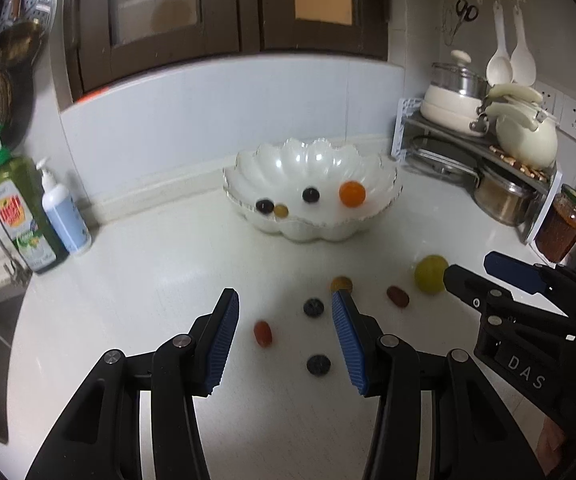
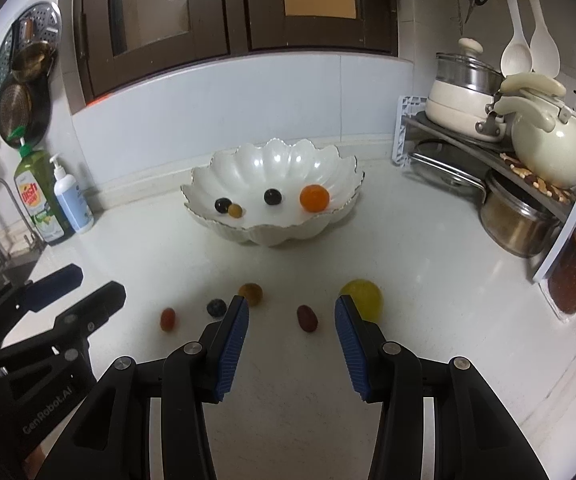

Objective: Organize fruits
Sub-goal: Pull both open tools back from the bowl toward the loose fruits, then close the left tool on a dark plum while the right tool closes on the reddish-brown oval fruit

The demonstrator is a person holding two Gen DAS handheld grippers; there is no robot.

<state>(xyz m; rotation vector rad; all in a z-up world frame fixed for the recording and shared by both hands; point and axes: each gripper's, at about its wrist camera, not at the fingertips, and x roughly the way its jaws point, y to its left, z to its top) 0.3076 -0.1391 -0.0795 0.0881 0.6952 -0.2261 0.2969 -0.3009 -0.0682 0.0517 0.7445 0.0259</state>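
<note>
Fruits point(image 1: 263, 333) loose before bowl point(image 1: 288, 160); rack point(image 1: 484, 148) rightward

Both wrist views look steeply down at the near counter point(image 1: 136, 280), sharing the bowl point(image 2: 248, 168).

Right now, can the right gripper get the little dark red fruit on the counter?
Probably yes. The dark red fruit lies on bare counter just ahead of the open right gripper, with nothing between.

Both my wrist feeds: dim indoor light from overhead, glare spots on the white bowl point(image 1: 312, 160), soft shadows on the counter point(image 1: 148, 300), heavy fisheye bending with black corners, slight blur throughout.
</note>
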